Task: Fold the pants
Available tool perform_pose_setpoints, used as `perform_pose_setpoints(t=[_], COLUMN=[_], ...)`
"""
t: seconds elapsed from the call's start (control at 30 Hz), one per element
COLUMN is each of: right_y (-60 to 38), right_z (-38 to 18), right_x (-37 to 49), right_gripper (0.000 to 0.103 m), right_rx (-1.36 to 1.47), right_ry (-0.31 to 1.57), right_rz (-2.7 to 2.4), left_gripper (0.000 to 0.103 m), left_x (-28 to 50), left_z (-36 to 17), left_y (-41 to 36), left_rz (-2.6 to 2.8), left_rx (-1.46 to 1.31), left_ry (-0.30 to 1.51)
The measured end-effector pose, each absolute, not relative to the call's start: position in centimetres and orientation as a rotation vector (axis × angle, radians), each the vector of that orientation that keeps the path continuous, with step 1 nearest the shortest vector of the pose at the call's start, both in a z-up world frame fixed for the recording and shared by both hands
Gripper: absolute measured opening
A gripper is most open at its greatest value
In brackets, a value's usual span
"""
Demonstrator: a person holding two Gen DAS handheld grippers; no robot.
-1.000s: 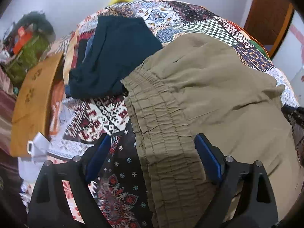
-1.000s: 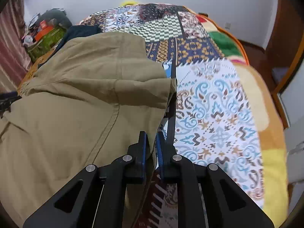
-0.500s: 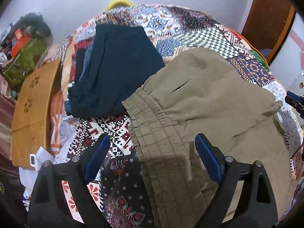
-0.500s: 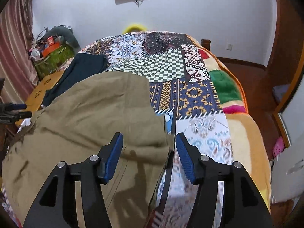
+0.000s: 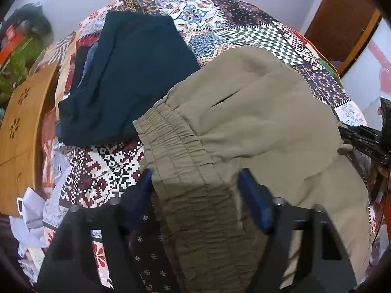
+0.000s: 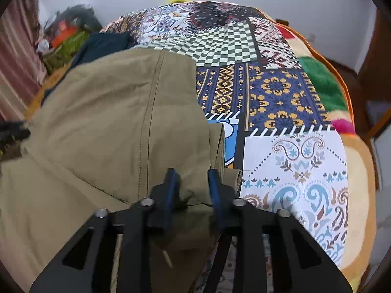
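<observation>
The olive-khaki pants lie spread on the patchwork bedspread, already doubled so that one leg covers the other, judging by the stacked edges at the right gripper. The lengthwise fold looks done; the crosswise folds appear still to come.

The left gripper points steeply down over the elastic waistband, which runs straight ahead of it and passes between its blue pads. Its jaws are closing, with the gathered band between them, yet the pads still stand apart from the cloth on both sides, so nothing is pinched so far.

The right gripper sits at the opposite end of the garment, over the hem edge. Its jaws are also closing, and a bunched ridge of the cloth rises between the pads, which seem to press on it; it reads as grasping the hem, though the blur leaves some doubt.

Just beyond and to the left of the left gripper lies a folded dark navy garment, touching the waistband's far corner. Farther left stands a wooden board with flower cut-outs.

What remains, by this judgement, is securing both ends and bringing one end over the other.
</observation>
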State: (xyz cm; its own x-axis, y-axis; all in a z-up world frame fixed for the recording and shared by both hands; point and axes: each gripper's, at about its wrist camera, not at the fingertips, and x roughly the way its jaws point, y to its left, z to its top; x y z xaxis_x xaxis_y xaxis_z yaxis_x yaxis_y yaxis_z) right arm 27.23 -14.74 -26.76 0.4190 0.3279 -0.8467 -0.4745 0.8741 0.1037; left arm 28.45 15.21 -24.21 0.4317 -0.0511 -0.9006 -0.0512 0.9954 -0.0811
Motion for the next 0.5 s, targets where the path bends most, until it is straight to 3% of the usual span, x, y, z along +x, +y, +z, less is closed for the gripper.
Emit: perform_pose_setpoints(t=[0.13,0.5], right_y=[-14.5,-14.4], right_z=[-26.9,-27.4], right_x=[27.1,26.8], right_gripper=[0.015,0.014], right_rx=[-0.196,-0.226], right_ry=[1.01,0.999], right_rz=[0.511,0.484], left_gripper=[0.056,0.057], left_x=[28.0,27.5], left_z=[-23.9,-24.3], left_y=[15.0,16.0], left_rz=[0.031,0.089], left_rx=[-0.055,-0.064], left_ry=[1.101,1.081])
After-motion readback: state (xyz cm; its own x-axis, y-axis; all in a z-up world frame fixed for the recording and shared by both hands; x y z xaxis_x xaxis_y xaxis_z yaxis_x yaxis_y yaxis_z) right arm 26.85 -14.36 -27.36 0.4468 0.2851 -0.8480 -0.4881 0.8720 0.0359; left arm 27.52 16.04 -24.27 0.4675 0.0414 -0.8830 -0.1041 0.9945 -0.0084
